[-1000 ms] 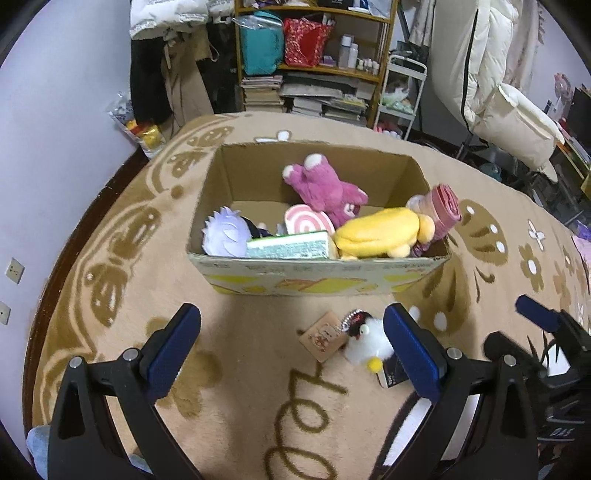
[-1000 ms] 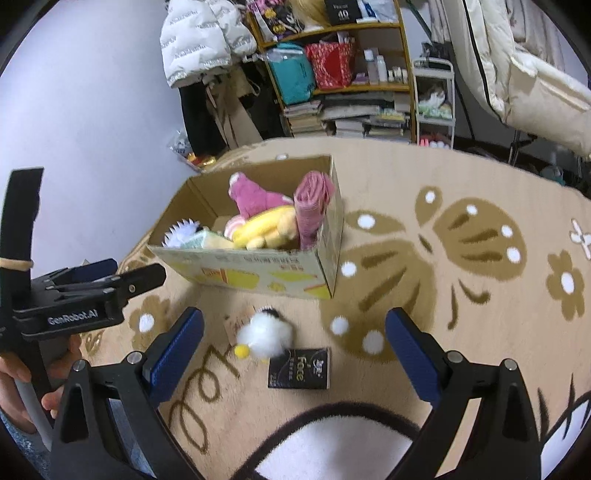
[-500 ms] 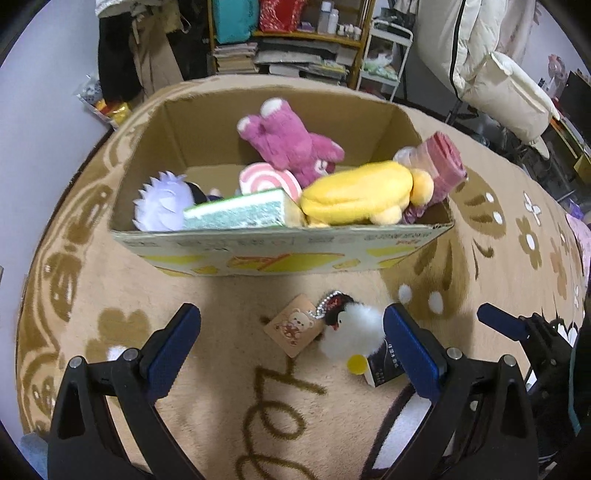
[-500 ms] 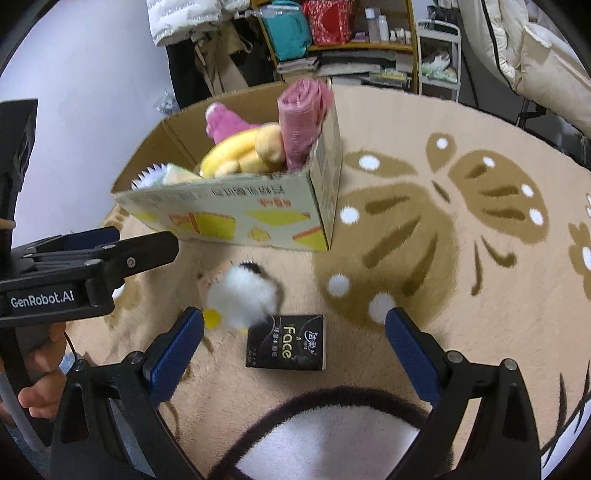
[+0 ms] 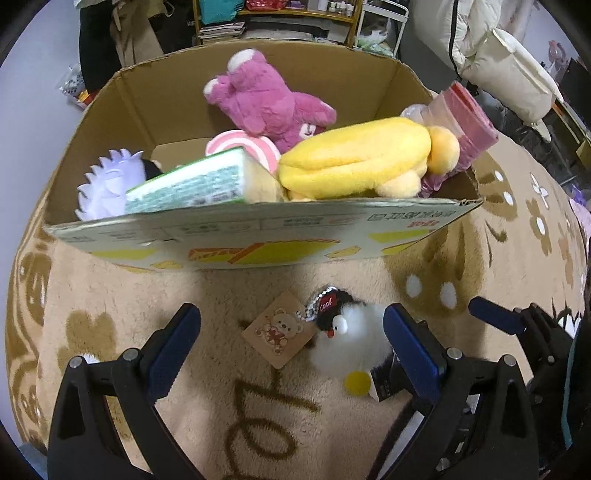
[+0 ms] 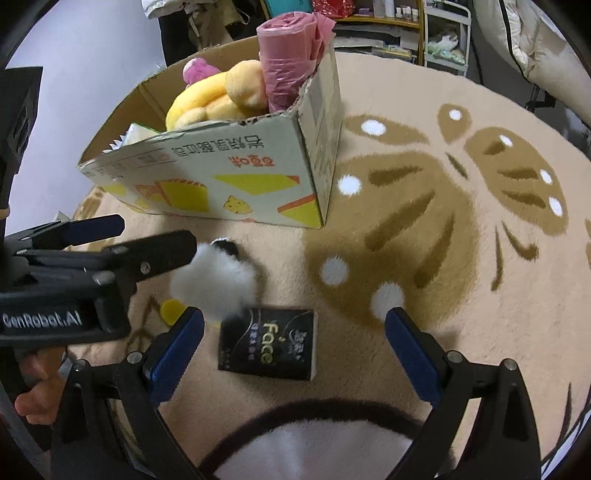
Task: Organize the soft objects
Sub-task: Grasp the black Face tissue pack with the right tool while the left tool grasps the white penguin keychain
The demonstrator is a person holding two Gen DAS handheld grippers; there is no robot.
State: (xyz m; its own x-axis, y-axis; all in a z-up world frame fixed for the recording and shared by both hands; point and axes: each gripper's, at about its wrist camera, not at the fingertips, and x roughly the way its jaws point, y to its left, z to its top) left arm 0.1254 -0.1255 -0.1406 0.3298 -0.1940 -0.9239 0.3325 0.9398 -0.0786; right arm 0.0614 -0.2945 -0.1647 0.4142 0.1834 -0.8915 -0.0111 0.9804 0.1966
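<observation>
A white fluffy penguin plush (image 5: 347, 343) with a black cap and a cardboard tag (image 5: 279, 334) lies on the rug in front of a cardboard box (image 5: 258, 236). My left gripper (image 5: 291, 345) is open, low over the rug, with the plush just inside its right finger. The plush also shows in the right wrist view (image 6: 214, 282). A black tissue pack (image 6: 267, 345) lies beside it. My right gripper (image 6: 293, 349) is open around the pack. The box (image 6: 221, 177) holds a pink bear (image 5: 266, 101), a yellow plush (image 5: 354, 158), a pink roll (image 6: 286, 51) and more.
The beige rug (image 6: 443, 229) with brown butterfly patterns covers the floor. Shelves with books (image 5: 280, 18) and hanging clothes stand behind the box. A white padded jacket (image 5: 509, 70) is at the right. The left gripper's body (image 6: 85, 266) crosses the right wrist view.
Both grippers have moved forward and down toward the rug. The plush now lies between the left fingers and the black pack between the right fingers. Both stay open.
</observation>
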